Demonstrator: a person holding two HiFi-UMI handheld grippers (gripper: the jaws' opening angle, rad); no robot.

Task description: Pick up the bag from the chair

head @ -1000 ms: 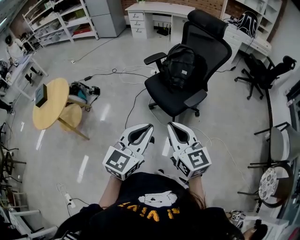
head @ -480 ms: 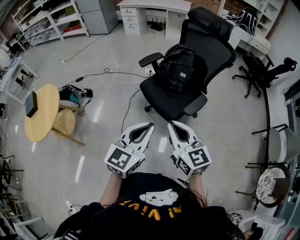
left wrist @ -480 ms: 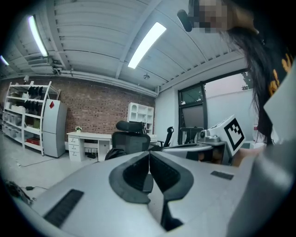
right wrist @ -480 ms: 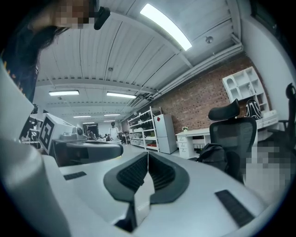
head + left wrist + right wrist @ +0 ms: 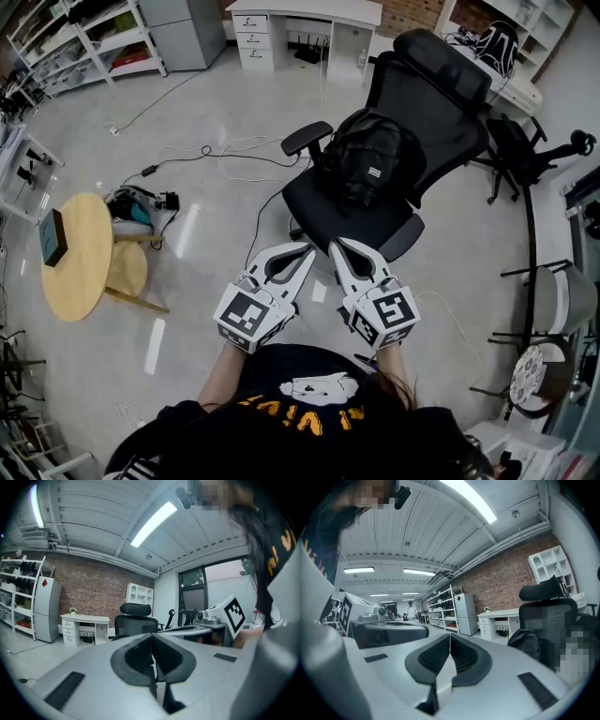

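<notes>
A black backpack [image 5: 367, 157] sits upright on the seat of a black office chair [image 5: 330, 208], leaning on its backrest. Both grippers are held side by side in front of the person, short of the chair's front edge and pointing at it. My left gripper [image 5: 307, 249] is shut with nothing between its jaws, and so is my right gripper [image 5: 337, 244]. In the left gripper view the shut left gripper [image 5: 152, 634] points at the chair [image 5: 136, 623], still some way off. In the right gripper view the backpack [image 5: 528, 642] lies to the right of the shut right gripper [image 5: 450, 635].
A round wooden table [image 5: 82, 272] with a dark box [image 5: 52, 236] stands at the left, gear beside it. Cables [image 5: 230, 150] trail across the floor toward the chair. A white desk [image 5: 305, 17] is behind, other chairs [image 5: 525, 150] at the right, shelving [image 5: 80, 33] far left.
Both grippers and the person have moved forward together toward the chair, which now stands closer to the jaw tips. The jaws have stayed shut.
</notes>
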